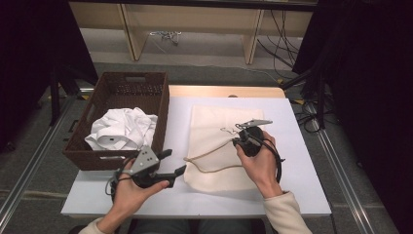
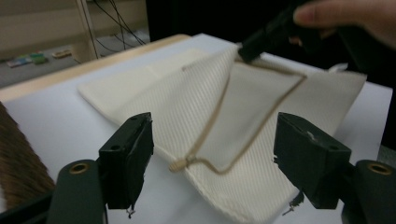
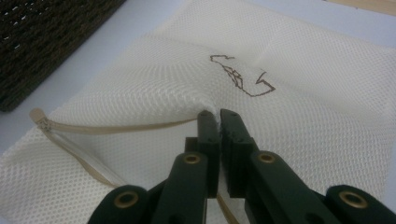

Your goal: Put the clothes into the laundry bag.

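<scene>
A cream mesh bag (image 1: 219, 131) lies flat on the white table (image 1: 292, 185), a small brown mark printed on it (image 3: 243, 77). Its tan drawstring (image 2: 243, 140) loops out of the mouth and ends in a knot (image 2: 177, 165). My right gripper (image 1: 235, 141) is shut on the bag's upper layer at the mouth, and the fabric (image 3: 187, 88) rises in a fold to its tips (image 3: 215, 114). My left gripper (image 1: 177, 161) hangs open just left of the bag's near corner, above the table. Nothing is between its jaws (image 2: 215, 123); the knot lies below them.
A brown wicker basket (image 1: 163, 112) stands at the table's left and holds a crumpled white shirt (image 1: 122, 129). Beyond the table are wooden furniture legs and cables on the floor (image 1: 165, 35). Bare table lies in front of and to the right of the bag.
</scene>
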The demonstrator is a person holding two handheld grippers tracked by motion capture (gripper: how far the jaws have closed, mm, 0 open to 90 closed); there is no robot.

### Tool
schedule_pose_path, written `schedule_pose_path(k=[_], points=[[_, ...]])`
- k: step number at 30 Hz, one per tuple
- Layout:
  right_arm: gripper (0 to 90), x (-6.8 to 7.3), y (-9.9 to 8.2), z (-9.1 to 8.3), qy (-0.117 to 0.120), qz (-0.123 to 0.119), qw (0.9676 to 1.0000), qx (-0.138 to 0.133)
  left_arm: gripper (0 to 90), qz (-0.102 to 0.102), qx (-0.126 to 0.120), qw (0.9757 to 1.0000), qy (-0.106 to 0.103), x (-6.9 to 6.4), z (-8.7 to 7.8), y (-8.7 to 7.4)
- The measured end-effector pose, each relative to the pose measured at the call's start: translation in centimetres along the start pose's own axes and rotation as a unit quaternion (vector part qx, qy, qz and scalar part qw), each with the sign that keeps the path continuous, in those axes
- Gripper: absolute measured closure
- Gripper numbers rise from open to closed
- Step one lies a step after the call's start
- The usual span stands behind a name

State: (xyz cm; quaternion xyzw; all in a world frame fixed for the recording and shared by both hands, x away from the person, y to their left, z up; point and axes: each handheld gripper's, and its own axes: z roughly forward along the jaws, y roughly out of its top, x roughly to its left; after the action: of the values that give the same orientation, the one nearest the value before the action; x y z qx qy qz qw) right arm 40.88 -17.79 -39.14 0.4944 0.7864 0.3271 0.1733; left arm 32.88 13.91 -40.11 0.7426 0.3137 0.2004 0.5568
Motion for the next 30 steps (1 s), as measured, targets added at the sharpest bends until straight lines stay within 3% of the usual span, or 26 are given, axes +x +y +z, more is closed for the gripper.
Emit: schedule_pose_path(k=[1,2,3,5,6,8,10,11,12,16,17,18,19,20,21,22,23,24,26,30], points=[[88.5,0.0,0.0,0.0,0.002,-0.002,1.0000,-0.001,27.6,0.000,0.000,1.0000,0.000,0.0,0.0,0.0],[88.5,0.0,0.0,0.0,0.001,-0.001,1.0000,0.000,27.0,0.005,-0.005,0.9998,0.017,1.4,-0.9,1.6],[88.5,0.0,0.0,0.0,0.001,-0.001,1.0000,0.000,25.6,0.005,-0.005,0.9998,0.017,1.4,-0.9,1.6],[88.4,0.1,0.0,0.0,0.002,0.005,1.0000,0.001,24.1,0.002,0.008,0.9991,0.041,3.3,-1.4,2.9],[88.5,0.1,0.0,0.0,0.002,-0.002,1.0000,0.001,23.1,-0.004,0.014,0.9976,0.068,5.4,-1.6,3.8],[88.5,0.2,0.0,-0.1,0.000,0.004,1.0000,0.003,22.1,-0.007,0.030,0.9944,0.101,7.5,-1.7,4.5],[88.5,0.2,0.0,-0.2,0.001,0.001,1.0000,0.003,20.8,-0.010,0.043,0.9910,0.126,9.6,-1.7,5.0],[88.5,0.1,0.1,-0.1,0.000,-0.001,1.0000,-0.001,19.9,-0.010,0.043,0.9910,0.126,9.6,-1.7,5.0],[88.5,0.1,0.1,-0.1,0.001,-0.003,1.0000,-0.001,19.3,-0.017,0.058,0.9871,0.148,11.3,-1.4,5.2],[88.5,0.1,0.1,-0.1,0.002,-0.003,1.0000,0.000,18.2,-0.037,0.085,0.9787,0.184,14.1,-0.6,5.2],[88.5,0.1,0.1,-0.1,0.002,-0.003,1.0000,0.000,18.0,-0.037,0.085,0.9787,0.184,14.1,-0.6,5.2],[88.5,0.1,0.1,-0.2,0.001,-0.006,1.0000,0.001,17.7,-0.038,0.098,0.9759,0.191,14.7,-0.4,5.1],[88.5,0.1,0.1,-0.2,0.001,-0.005,1.0000,0.001,17.4,-0.061,0.111,0.9720,0.198,15.9,0.3,4.6],[88.4,0.1,0.1,-0.2,0.002,-0.006,1.0000,0.000,17.3,-0.067,0.119,0.9696,0.203,16.6,0.5,4.3],[88.5,0.1,0.0,-0.2,0.002,-0.004,1.0000,0.000,17.2,-0.060,0.142,0.9664,0.206,17.2,0.6,4.1],[88.4,0.2,0.0,-0.2,0.001,0.000,1.0000,0.003,17.2,-0.065,0.158,0.9630,0.208,17.7,0.8,3.8],[88.5,0.2,0.0,-0.2,0.001,0.000,1.0000,0.003,17.1,-0.065,0.158,0.9630,0.208,17.7,0.8,3.8],[88.4,0.1,0.1,-0.1,0.002,-0.003,1.0000,0.001,17.1,-0.075,0.172,0.9574,0.219,18.5,1.3,3.3],[88.4,0.0,0.0,-0.1,0.002,-0.002,1.0000,0.002,16.7,-0.086,0.191,0.9524,0.221,19.1,1.9,2.9],[88.4,0.0,0.0,-0.1,0.004,-0.005,1.0000,0.003,16.2,-0.106,0.205,0.9470,0.223,20.0,2.8,1.9]])
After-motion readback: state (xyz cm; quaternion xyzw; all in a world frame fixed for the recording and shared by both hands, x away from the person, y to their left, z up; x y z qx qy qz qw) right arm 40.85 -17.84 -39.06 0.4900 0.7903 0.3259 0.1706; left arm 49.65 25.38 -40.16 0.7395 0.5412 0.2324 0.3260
